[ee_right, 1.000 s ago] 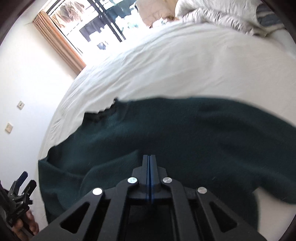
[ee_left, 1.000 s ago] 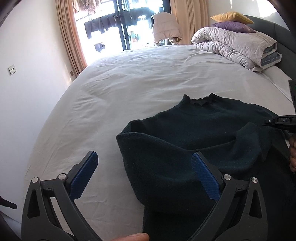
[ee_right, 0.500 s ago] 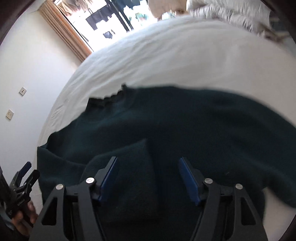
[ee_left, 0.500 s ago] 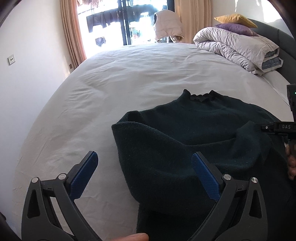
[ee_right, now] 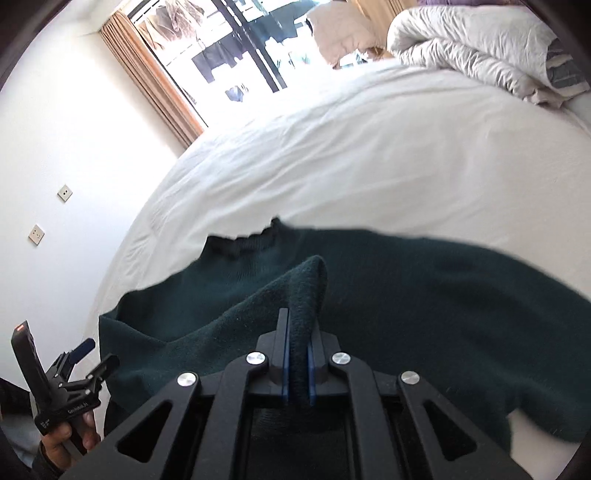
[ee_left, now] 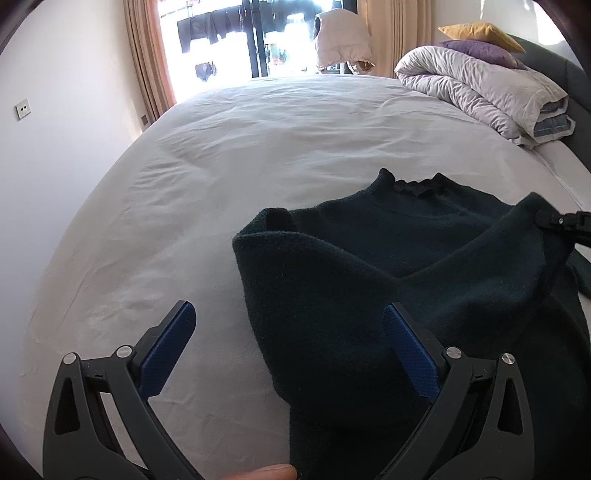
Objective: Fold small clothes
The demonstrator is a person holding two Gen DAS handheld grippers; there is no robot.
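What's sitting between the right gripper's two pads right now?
A pinched fold of the dark green sweater; the right gripper is closing on it, shown in the right wrist view.

Your right hand-held gripper (ee_right: 296, 363) points down at a slant, and its jaws are closing on a fold of the sweater (ee_right: 406, 295). Your left hand-held gripper (ee_left: 288, 345) also tilts down, with its jaws wide apart and nothing pinched. Your left hand (ee_right: 68, 441) grips its handle.

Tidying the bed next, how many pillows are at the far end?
2: a yellow pillow on top, a purple pillow beneath, both on the rolled duvet. More may be hidden.
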